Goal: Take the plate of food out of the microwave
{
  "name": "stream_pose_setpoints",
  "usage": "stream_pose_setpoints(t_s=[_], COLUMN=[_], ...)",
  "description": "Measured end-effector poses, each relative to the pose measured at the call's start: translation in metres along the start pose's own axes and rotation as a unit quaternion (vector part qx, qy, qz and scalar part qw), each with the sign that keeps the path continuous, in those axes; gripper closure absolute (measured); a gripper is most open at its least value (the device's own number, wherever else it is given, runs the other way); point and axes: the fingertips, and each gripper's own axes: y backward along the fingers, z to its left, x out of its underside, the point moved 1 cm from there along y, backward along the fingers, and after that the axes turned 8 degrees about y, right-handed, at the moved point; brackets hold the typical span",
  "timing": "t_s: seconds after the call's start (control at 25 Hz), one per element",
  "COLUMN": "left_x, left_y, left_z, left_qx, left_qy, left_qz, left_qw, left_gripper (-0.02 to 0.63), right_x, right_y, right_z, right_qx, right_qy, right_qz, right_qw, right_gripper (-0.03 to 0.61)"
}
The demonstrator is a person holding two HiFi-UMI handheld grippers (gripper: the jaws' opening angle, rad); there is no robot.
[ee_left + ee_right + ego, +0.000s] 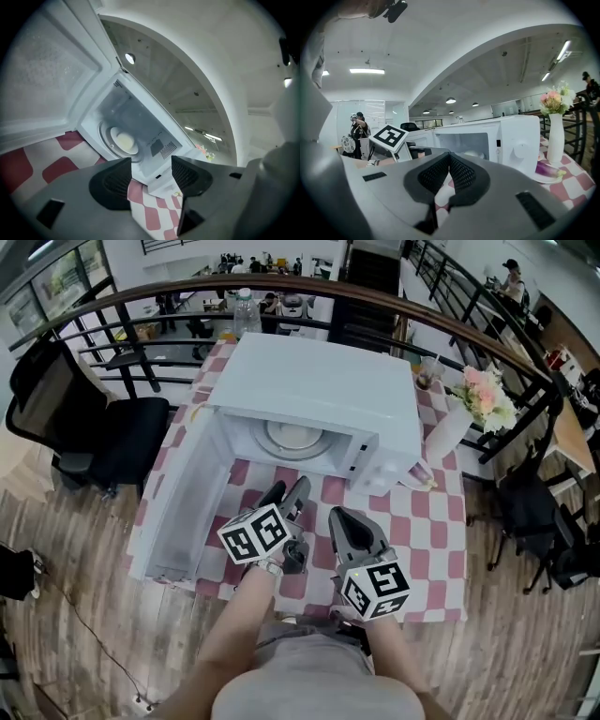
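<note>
Your left tongs (286,491) stand with the jaws well apart and nothing gripped. Both pairs point at the white microwave (319,395), which sits just ahead of them on the table. In the left gripper view only its lower front edge and the checked tablecloth (427,521) show through the gap. Your right tongs (339,517) are closed tip to tip on nothing, just right of the left pair and slightly nearer you. The microwave door (183,507) hangs open, to the left of your left tongs. The plate of food (292,435) sits inside the microwave, straight ahead of the left tongs and apart from both pairs. A vase of flowers (469,409) stands ahead and right of your right tongs.
</note>
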Motion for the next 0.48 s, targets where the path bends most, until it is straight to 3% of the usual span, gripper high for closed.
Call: stream_pose_setpoints(t_s=[0.28,0.48], left_x=[-0.005,-0.007], left_y=[-0.035,-0.056], left_z=[0.044,0.069], left_qx=[-0.042,-0.082], left_qy=[0.116,0.149], left_qz=[0.009,0.018], left_qw=[0.9923,0.9854], left_gripper=[0.357,0.357], right_x=[0.013,0.021], right_y=[-0.021,-0.03], right_z=[-0.007,-0.015], right_qx=[-0.011,-0.012], right_qy=[-0.017,-0.026], right_qz=[0.012,0.022], right_qw=[1.0,0.999], right_gripper=[0.554,0.552])
